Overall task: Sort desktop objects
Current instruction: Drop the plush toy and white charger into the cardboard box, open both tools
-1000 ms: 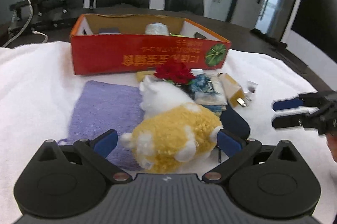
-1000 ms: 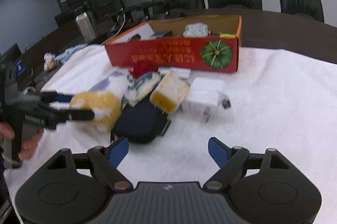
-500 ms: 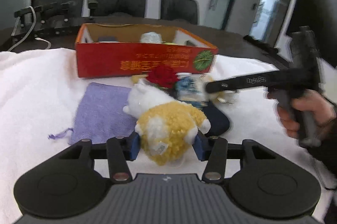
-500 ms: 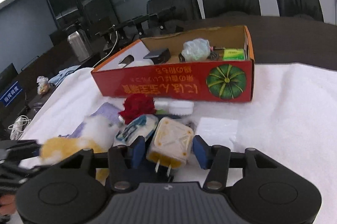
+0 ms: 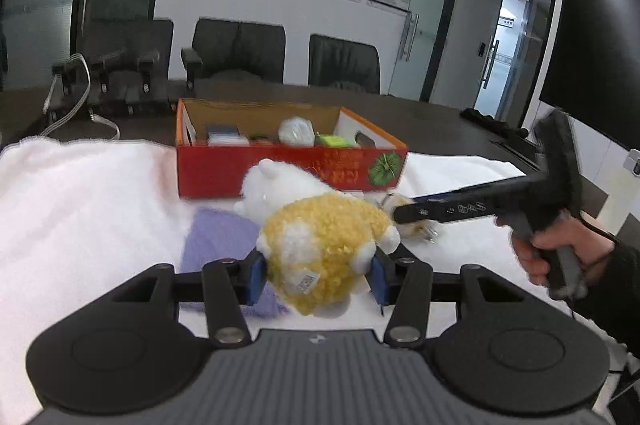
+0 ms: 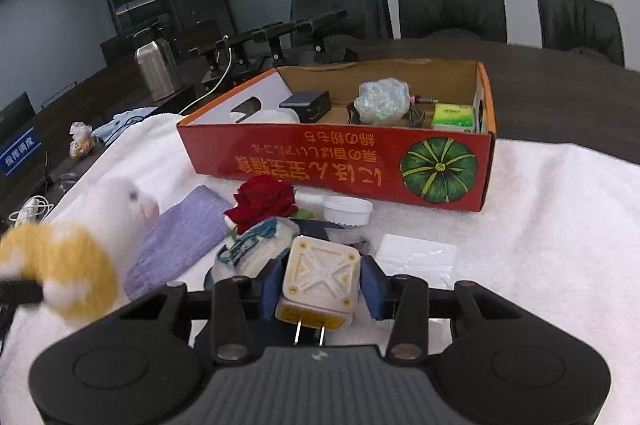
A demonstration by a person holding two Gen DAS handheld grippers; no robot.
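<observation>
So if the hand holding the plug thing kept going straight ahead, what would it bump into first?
Probably the blue-printed packet and the red rose just ahead of the right gripper, which is shut on the white plug adapter. The red cardboard box lies beyond; depth is unclear.

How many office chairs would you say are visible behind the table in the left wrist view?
3: one dim at far left, one middle, one right. Others may be hidden.
</observation>
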